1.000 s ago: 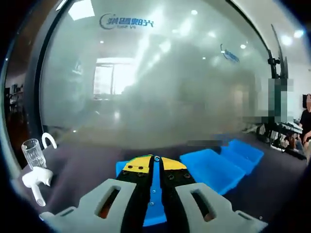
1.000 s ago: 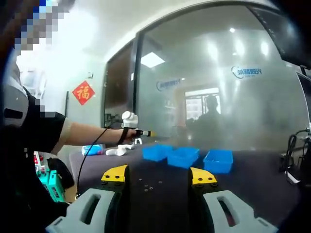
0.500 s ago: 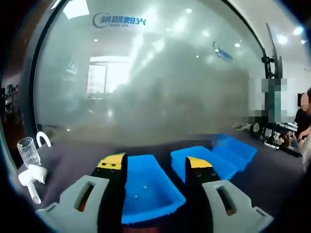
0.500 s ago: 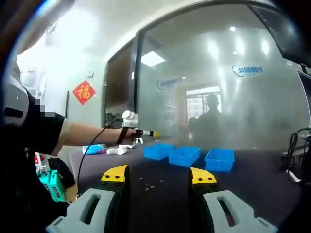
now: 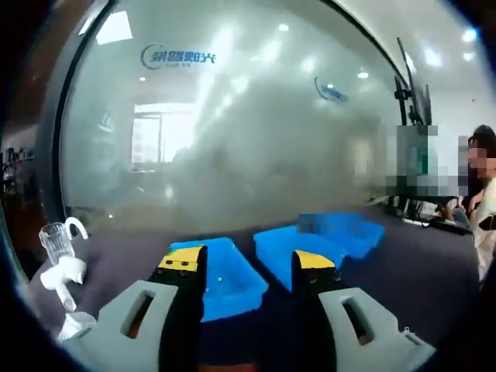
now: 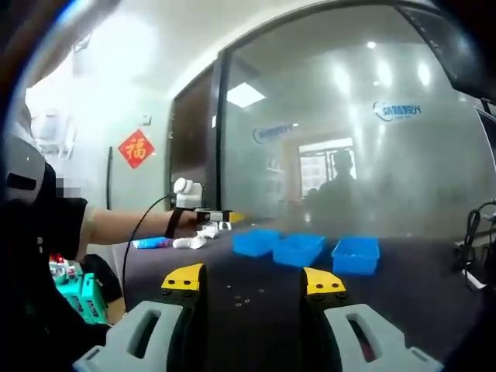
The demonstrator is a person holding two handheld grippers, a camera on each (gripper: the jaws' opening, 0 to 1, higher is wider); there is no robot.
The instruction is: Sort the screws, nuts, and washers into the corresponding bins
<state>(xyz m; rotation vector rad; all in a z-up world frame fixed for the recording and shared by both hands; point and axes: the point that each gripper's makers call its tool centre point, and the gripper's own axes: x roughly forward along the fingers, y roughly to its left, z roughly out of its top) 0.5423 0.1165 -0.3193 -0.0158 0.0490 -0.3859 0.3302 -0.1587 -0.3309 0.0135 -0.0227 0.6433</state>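
My left gripper (image 5: 248, 262) is open with nothing between its yellow-tipped jaws, just short of the nearest of three blue bins (image 5: 225, 271). The middle bin (image 5: 285, 244) and the far bin (image 5: 350, 228) run off to the right. In the right gripper view the same bins (image 6: 298, 249) stand in a row on the dark table, and the left gripper (image 6: 235, 218) hovers to their left in a person's hand. My right gripper (image 6: 253, 280) is open and holds nothing. Small screws, nuts and washers (image 6: 241, 295) lie scattered on the table between its jaws.
A small glass (image 5: 56, 239) and white plastic pieces (image 5: 65, 274) sit at the table's left end. White pieces (image 6: 190, 242) and a blue tube (image 6: 151, 242) lie beyond the person's arm (image 6: 116, 225). A frosted glass wall (image 5: 248, 132) stands behind the table.
My left gripper was shut over the nearest bin, then opened, and has drawn back from it. In the right gripper view it has moved left, away from the bins.
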